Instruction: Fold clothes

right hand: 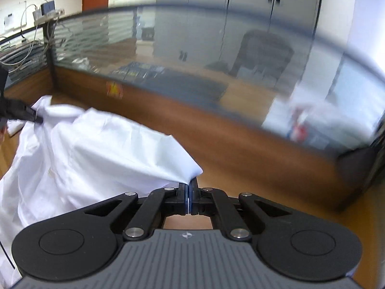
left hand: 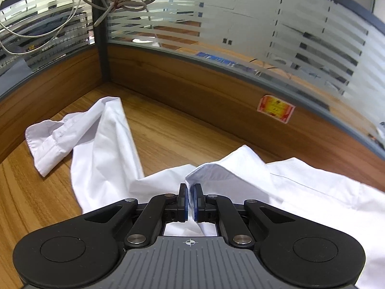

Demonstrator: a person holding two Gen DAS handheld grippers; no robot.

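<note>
1. Fabric of a white shirt (left hand: 300,192) is lying spread over the wooden desk (left hand: 168,130), which is bounded at the back by a wood-panelled partition (left hand: 192,84) topped with striped frosted glass (left hand: 264,24).
2. The left gripper (left hand: 190,192) is pinching a folded edge of the shirt between its blue pads, jaws nearly together with cloth running through the gap and under the mechanism.
3. One sleeve (left hand: 101,144) is trailing away to the left in that view, its cuff (left hand: 48,142) lying crumpled near the corner where two partition walls meet.
4. Bare desk is showing between the sleeve and the back partition, and again on the near left, so room is lying open on both sides of the sleeve.
5. The right gripper (right hand: 189,187) is clamping a pointed corner (right hand: 190,168) of the shirt, jaws fully together on the thin cloth, and the fabric is stretching up from the desk to that corner.
6. In the right wrist view the left gripper (right hand: 36,118) is showing as a dark tip at the far left, holding the opposite edge near the collar (right hand: 62,110).
7. Open desk is running to the right of the held corner, up to the partition; the background there is blurring.
8. A red sticker (left hand: 275,108) is sitting on the partition panel, and loose cables (left hand: 115,2) are hanging over its top at the corner post.
</note>
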